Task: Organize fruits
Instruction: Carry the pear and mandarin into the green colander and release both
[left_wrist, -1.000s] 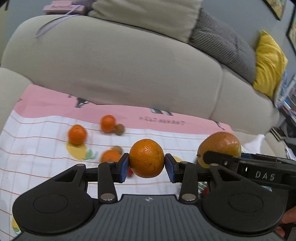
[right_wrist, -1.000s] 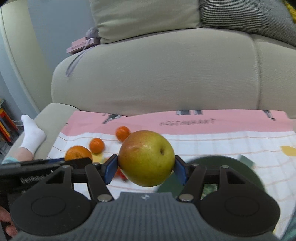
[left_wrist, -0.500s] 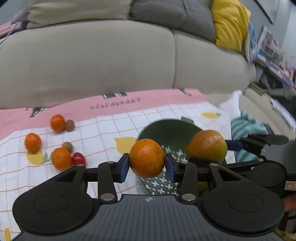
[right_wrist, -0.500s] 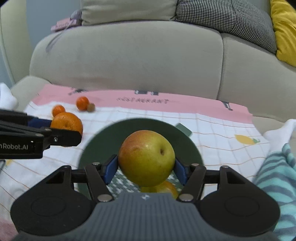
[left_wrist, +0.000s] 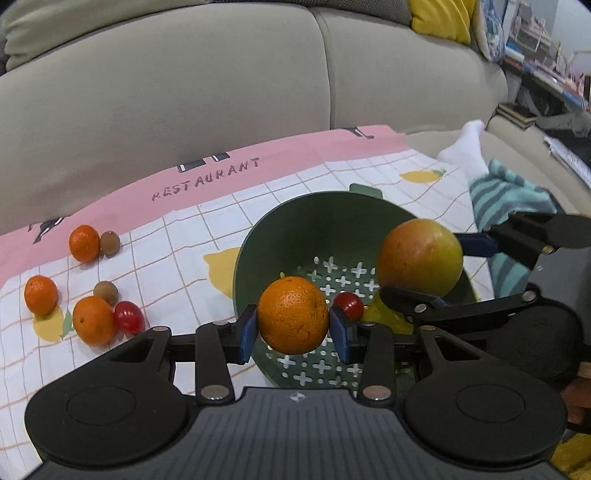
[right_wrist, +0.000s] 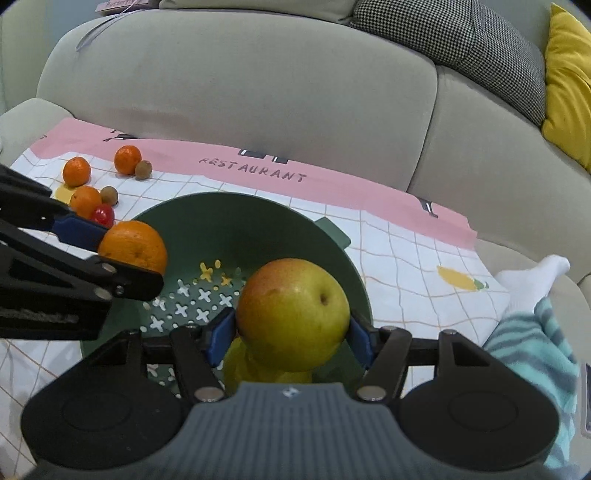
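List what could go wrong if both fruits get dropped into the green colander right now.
1. The orange in the left gripper sits near the green colander's rim, so it might land on the cloth and roll.
2. The pear in the right gripper hangs over a yellow fruit and could bruise it.
3. The two grippers are close and may collide.

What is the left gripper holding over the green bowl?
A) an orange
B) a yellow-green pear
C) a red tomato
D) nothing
A: the left gripper has its blue pads pressed on both sides of the orange, above the green bowl.
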